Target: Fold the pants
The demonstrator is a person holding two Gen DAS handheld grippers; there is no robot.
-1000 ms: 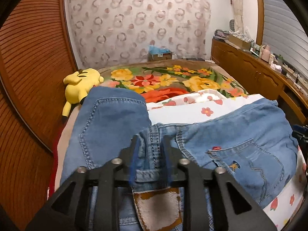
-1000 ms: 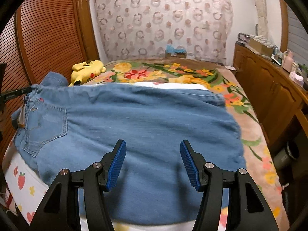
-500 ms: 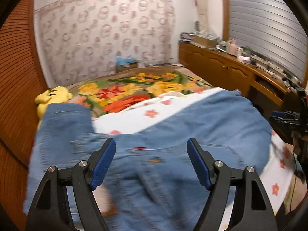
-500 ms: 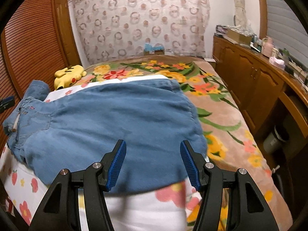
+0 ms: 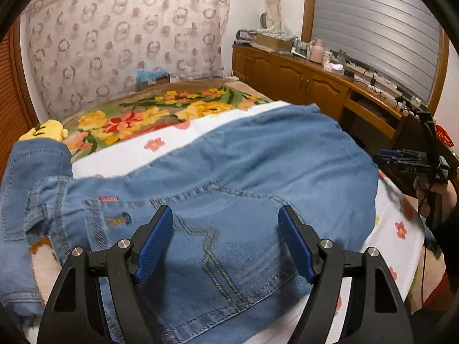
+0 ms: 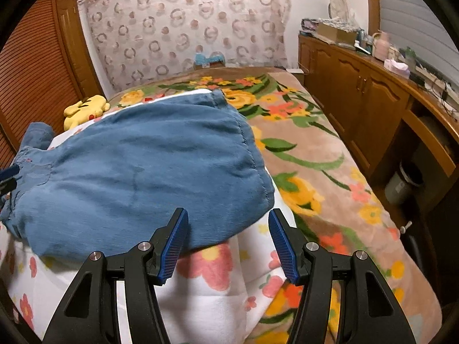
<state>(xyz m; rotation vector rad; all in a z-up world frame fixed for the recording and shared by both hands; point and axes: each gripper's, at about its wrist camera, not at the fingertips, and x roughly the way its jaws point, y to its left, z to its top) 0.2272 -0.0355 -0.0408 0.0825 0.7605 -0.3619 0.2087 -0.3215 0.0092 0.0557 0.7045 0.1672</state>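
Observation:
Blue denim pants point(image 5: 243, 177) lie across a white flowered sheet point(image 5: 160, 149) on the bed, with the back pocket and waistband toward the left. My left gripper point(image 5: 225, 240) is open and empty, just above the pocket area. The pants also show in the right wrist view point(image 6: 149, 166), where the leg end lies folded over. My right gripper point(image 6: 228, 240) is open and empty, above the near edge of the leg end. The right gripper also shows at the right of the left wrist view point(image 5: 407, 160), held in a hand.
A yellow plush toy point(image 6: 86, 109) lies at the bed's far left. A floral blanket point(image 6: 309, 154) covers the bed. A wooden cabinet point(image 6: 373, 91) with clutter runs along the right wall. A slatted wooden wall point(image 6: 31, 71) is at the left.
My left gripper has opened and let go of the waistband, then drew back and turned right. My right gripper has drawn back toward the leg end and stayed open.

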